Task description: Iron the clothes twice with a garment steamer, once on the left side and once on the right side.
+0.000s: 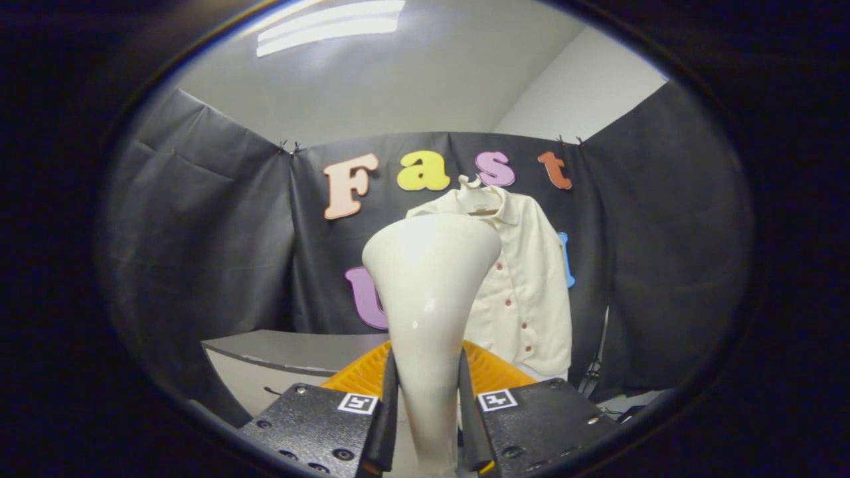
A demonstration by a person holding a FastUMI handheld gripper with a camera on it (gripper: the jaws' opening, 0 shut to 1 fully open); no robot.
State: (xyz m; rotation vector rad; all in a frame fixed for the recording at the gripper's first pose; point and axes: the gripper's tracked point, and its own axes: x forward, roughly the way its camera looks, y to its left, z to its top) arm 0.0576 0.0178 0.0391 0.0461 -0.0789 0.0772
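My gripper point(428, 405) is shut on the handle of a cream-white garment steamer point(428, 285), both fingers pressing its narrow neck. The steamer stands upright between the fingers, its wide head flaring out at the top. Beyond it a cream button-up shirt point(528, 285) hangs on a white hanger point(473, 189) against the booth's back wall. The steamer's head covers the shirt's left half; the shirt's right half with its row of dark buttons is in plain sight. The steamer is held apart from the cloth, some way in front of it.
An orange ribbed object point(488, 372) lies just beyond the fingers, behind the steamer's neck. A grey table top point(292, 348) runs off to the left below the wall. Dark cables point(597, 372) hang beside the shirt's lower right.
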